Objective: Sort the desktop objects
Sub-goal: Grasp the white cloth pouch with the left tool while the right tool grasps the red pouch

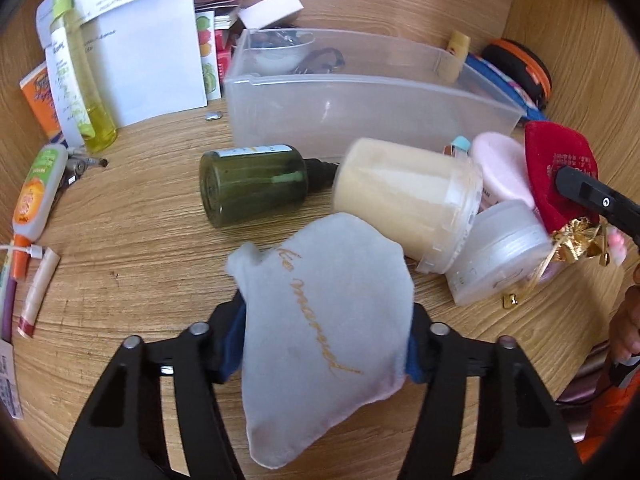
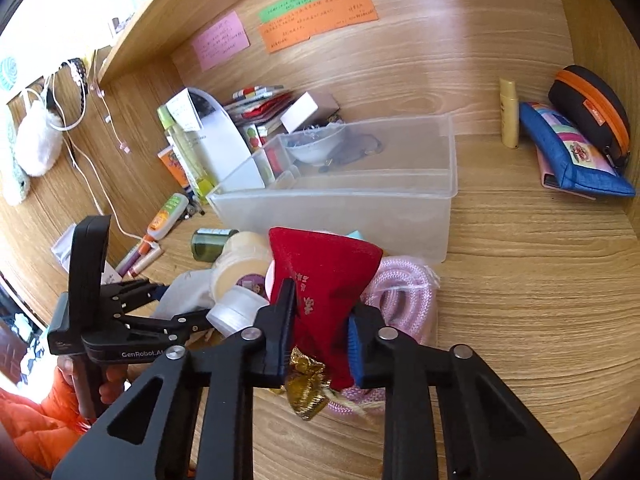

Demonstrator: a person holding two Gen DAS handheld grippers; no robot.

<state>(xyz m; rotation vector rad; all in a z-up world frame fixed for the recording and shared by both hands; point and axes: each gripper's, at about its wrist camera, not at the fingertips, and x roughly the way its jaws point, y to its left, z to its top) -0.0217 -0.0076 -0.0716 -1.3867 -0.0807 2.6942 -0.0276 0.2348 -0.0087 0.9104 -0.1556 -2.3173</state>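
My left gripper is shut on a white cloth pouch with gold script, held above the wooden desk. My right gripper is shut on a red velvet pouch with a gold bow; it also shows in the left wrist view. A clear plastic bin stands behind, seen in the right wrist view too. A cream jar, a green bottle and a frosted jar lie in a pile between the grippers.
A yellow bottle, papers, an orange-capped tube and pens lie at the left. A blue pouch, a black-orange case and a small cream bottle sit at the right. A pink rope coil lies under the red pouch.
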